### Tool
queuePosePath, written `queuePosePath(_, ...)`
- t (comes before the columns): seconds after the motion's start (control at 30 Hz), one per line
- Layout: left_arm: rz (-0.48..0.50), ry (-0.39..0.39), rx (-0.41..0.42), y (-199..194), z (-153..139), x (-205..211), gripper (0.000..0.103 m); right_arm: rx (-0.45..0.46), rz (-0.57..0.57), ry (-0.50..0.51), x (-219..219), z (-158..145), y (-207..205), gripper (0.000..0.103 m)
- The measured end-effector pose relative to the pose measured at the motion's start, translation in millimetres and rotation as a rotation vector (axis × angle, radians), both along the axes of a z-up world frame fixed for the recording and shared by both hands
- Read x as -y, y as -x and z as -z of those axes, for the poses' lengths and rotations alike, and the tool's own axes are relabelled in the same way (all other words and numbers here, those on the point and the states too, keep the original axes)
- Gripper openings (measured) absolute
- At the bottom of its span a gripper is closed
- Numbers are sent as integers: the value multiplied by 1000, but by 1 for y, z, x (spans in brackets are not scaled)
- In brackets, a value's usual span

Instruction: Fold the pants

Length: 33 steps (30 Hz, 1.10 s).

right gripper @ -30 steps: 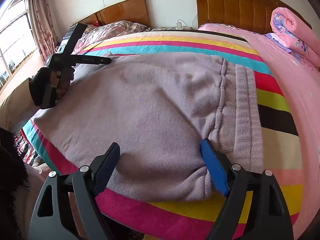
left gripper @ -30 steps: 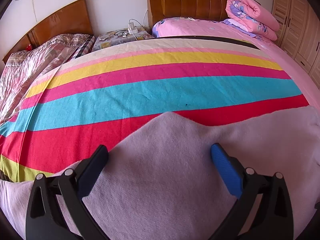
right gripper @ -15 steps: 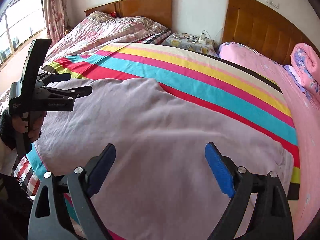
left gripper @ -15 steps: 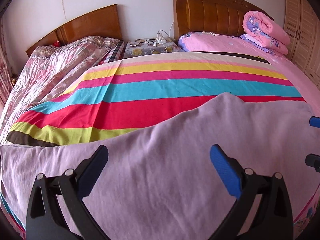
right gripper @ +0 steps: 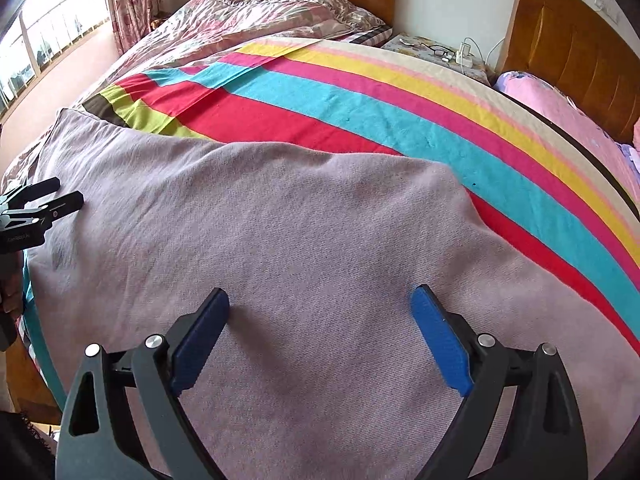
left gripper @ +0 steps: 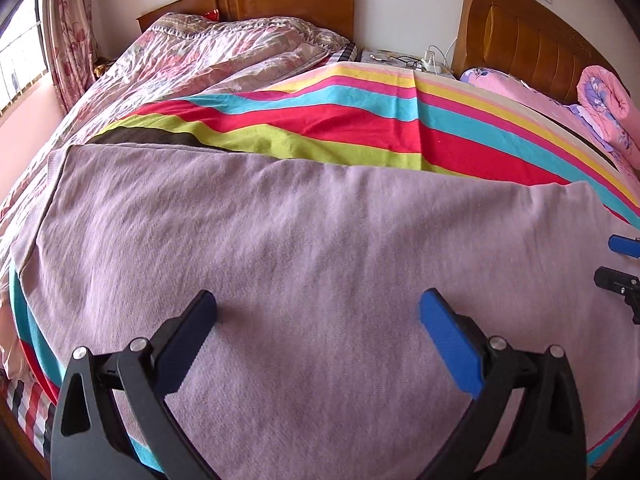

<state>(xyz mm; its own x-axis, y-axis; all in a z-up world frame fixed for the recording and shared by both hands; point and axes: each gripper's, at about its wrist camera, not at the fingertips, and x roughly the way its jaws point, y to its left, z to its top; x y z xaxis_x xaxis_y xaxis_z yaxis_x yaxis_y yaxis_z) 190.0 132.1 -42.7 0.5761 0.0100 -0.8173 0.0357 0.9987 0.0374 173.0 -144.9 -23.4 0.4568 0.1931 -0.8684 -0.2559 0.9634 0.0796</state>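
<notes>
The lilac knit pants (left gripper: pixel 280 240) lie flat across the near part of the striped bed; they also show in the right wrist view (right gripper: pixel 300 240). Their ribbed end (left gripper: pixel 48 184) lies at the far left. My left gripper (left gripper: pixel 318 308) is open and empty, just above the fabric. My right gripper (right gripper: pixel 320 306) is open and empty over the pants further right. Its fingertips (left gripper: pixel 622 245) show at the right edge of the left wrist view. The left gripper's fingers (right gripper: pixel 48 196) show at the left edge of the right wrist view.
The striped bedspread (left gripper: pixel 360 128) covers the bed beyond the pants. A second bed with a floral quilt (left gripper: pixel 200 52) stands at the left. A nightstand with glasses and a charger (right gripper: pixel 440 50) stands between the headboards. A rolled pink quilt (left gripper: pixel 608 104) lies at the far right.
Both grippers have swung left along the pants and stayed open. The view now takes in the pants' left end and the second bed. The pants lie as before.
</notes>
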Motion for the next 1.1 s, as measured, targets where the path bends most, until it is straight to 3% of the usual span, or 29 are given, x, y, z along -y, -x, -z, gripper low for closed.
queuePosePath(0.13,3,-15,-2,1,3,2,102,41,-32,-26,-21,-14,-19,89)
queuePosePath(0.23,10,-23,-7,0,4,2,102,27,-54,26,-37,-1,-37,89)
queuePosePath(0.27,12,-24,-12,1,4,2,102,10,-36,69,-38,7,-42,89)
queuePosePath(0.43,31,-23,0,-3,-12,4,102,80,46,41,-36,-4,-37,92)
queuePosePath(0.53,41,-47,23,-24,-23,11,102,87,-53,-26,-60,-10,-37,92)
queuePosePath(0.6,32,-79,15,-44,-24,14,102,90,-87,-12,-71,-6,-41,92)
queuePosePath(0.67,28,-102,-24,-69,-15,12,102,67,-41,54,-70,7,-52,92)
queuePosePath(0.73,-15,-145,-86,-90,0,3,102,98,23,16,-57,4,-53,92)
queuePosePath(0.77,-19,-91,-80,-94,-2,-5,102,108,74,21,-50,0,-54,91)
queuePosePath(0.83,-64,-101,-62,-98,-8,-13,102,135,127,-35,-38,-8,-54,91)
queuePosePath(0.9,-82,-107,-9,-98,-16,-16,102,144,98,-77,-40,-10,-55,92)
queuePosePath(1.0,-112,-130,-41,-111,-4,-21,102,118,6,27,-61,5,-63,92)
queuePosePath(1.1,-120,-155,-30,-119,5,-24,102,118,72,31,-51,6,-71,93)
